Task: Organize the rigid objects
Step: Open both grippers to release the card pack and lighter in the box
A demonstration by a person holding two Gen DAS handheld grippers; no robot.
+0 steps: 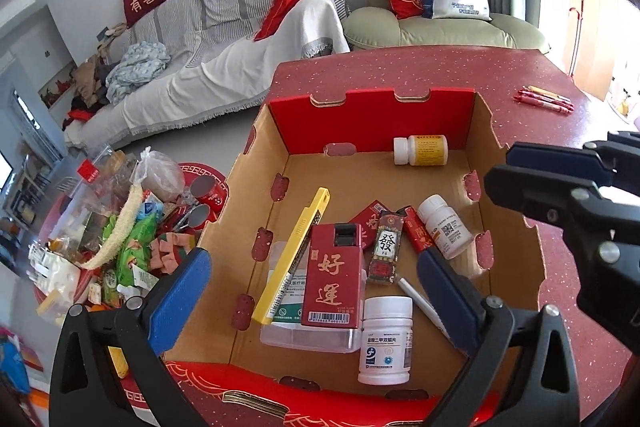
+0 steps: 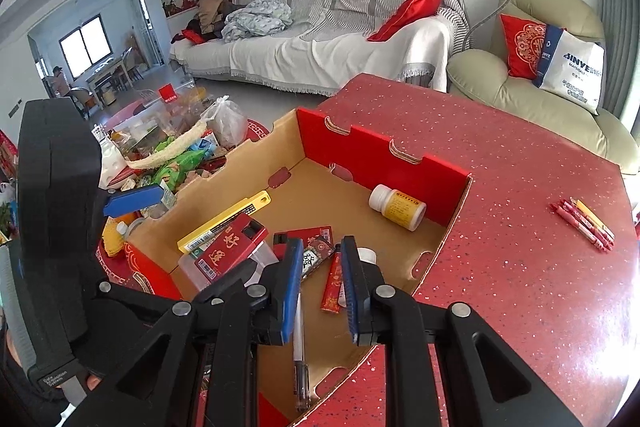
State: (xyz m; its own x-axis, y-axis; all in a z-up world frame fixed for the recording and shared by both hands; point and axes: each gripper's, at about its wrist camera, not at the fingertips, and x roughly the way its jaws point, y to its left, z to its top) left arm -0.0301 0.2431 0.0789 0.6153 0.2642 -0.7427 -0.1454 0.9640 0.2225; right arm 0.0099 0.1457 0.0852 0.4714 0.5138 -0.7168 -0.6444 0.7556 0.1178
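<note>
An open cardboard box point(image 1: 276, 163) with red outer walls stands on the red table point(image 1: 520, 75). Inside lie a yellow-labelled bottle point(image 1: 420, 149), two white pill bottles point(image 1: 386, 339) point(image 1: 444, 225), a red pack point(image 1: 334, 285), a yellow box point(image 1: 294, 255), a clear container point(image 1: 280, 331) and a white pen point(image 2: 298, 327). My left gripper point(image 1: 316, 303) is open wide above the box's near end. My right gripper point(image 2: 318, 291) hovers over the box above the pen, fingers slightly apart and holding nothing; it also shows in the left wrist view point(image 1: 560, 187).
Several red and yellow pens point(image 2: 584, 223) lie on the table to the right of the box. A low table piled with snacks and bags point(image 1: 120, 227) stands to the left. A covered sofa point(image 2: 320, 39) and a green armchair point(image 2: 532, 79) stand behind.
</note>
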